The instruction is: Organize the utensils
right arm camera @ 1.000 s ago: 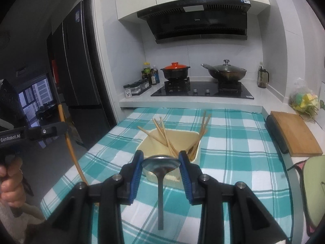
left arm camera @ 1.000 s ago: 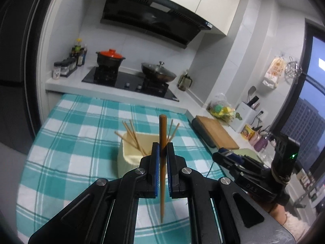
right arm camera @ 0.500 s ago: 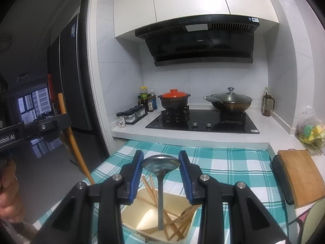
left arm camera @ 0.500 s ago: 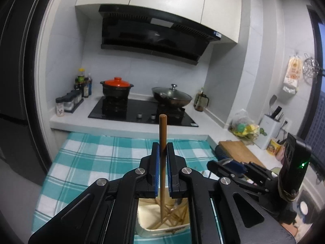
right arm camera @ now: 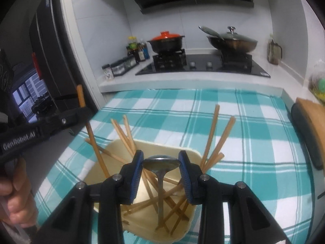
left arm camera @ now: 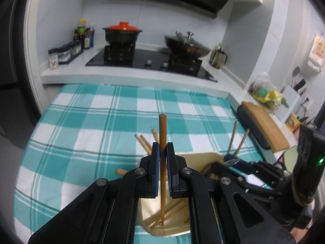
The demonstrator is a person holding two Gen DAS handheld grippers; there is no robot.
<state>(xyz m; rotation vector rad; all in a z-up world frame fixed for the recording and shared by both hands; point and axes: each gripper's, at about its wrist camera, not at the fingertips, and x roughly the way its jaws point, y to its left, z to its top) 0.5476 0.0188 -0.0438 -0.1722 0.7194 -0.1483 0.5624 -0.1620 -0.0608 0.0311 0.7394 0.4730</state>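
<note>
My left gripper [left arm camera: 162, 152] is shut on a brown wooden chopstick [left arm camera: 162, 128] that stands upright, its lower end down inside the cream holder [left arm camera: 205, 155]. That chopstick [right arm camera: 92, 134] and the left gripper's black body show at the left of the right wrist view. My right gripper [right arm camera: 160, 162] is shut on the bowl of a metal spoon [right arm camera: 160, 162], whose handle hangs down into the same cream holder [right arm camera: 162, 144]. Several wooden chopsticks [right arm camera: 214, 136] lean in the holder, on a teal checked cloth [right arm camera: 243, 122].
Behind the table runs a white counter with a black hob [left arm camera: 150, 59], a red-lidded pot [left arm camera: 121, 33], a lidded wok [left arm camera: 186, 44] and spice jars [left arm camera: 65, 50]. A wooden cutting board [left arm camera: 266, 126] lies at the right. A person's hand [right arm camera: 14, 193] holds the left gripper.
Both grippers came down and forward over the holder. The chopstick's end and the spoon's handle, which hung in front of it a second ago, are now inside it.
</note>
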